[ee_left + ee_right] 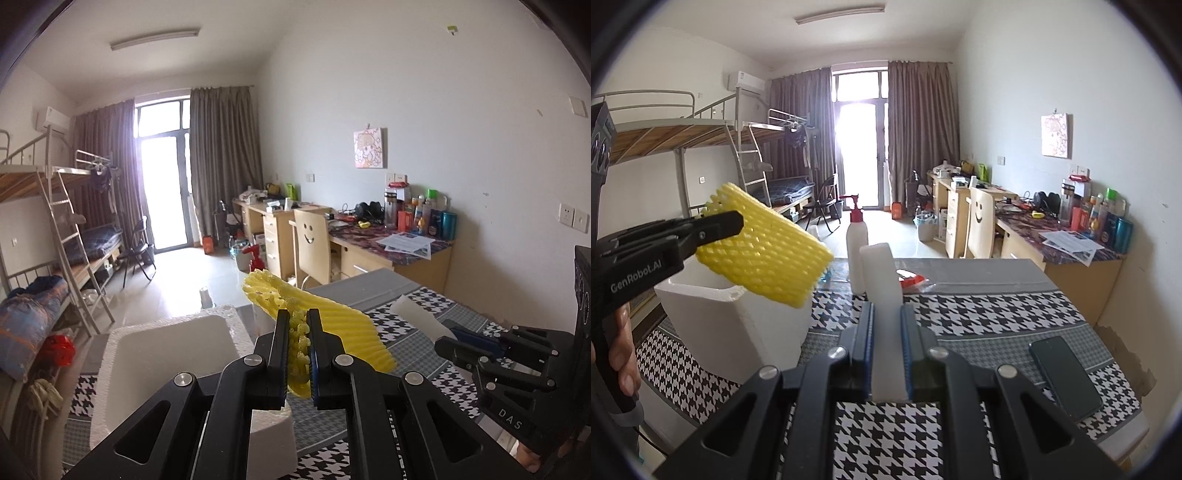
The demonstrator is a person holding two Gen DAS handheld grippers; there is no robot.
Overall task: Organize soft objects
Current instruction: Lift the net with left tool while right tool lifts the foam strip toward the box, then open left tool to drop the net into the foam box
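Left gripper (298, 354) pinching yellow foam net (764, 251), hovering just above white foam box (738, 325); right gripper (887, 354) clamps white foam block (882, 280), box lying to its left.

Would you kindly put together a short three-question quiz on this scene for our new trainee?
1. True or false: the left gripper is shut on the yellow foam net.
2. What does the right gripper hold? A) spray bottle B) white foam block C) phone
3. Fill in: the white foam box stands on the ______-patterned tablecloth.

Key
1. True; the net is pinched between its fingers.
2. B, the white foam block; the spray bottle and phone rest on the table.
3. Houndstooth.
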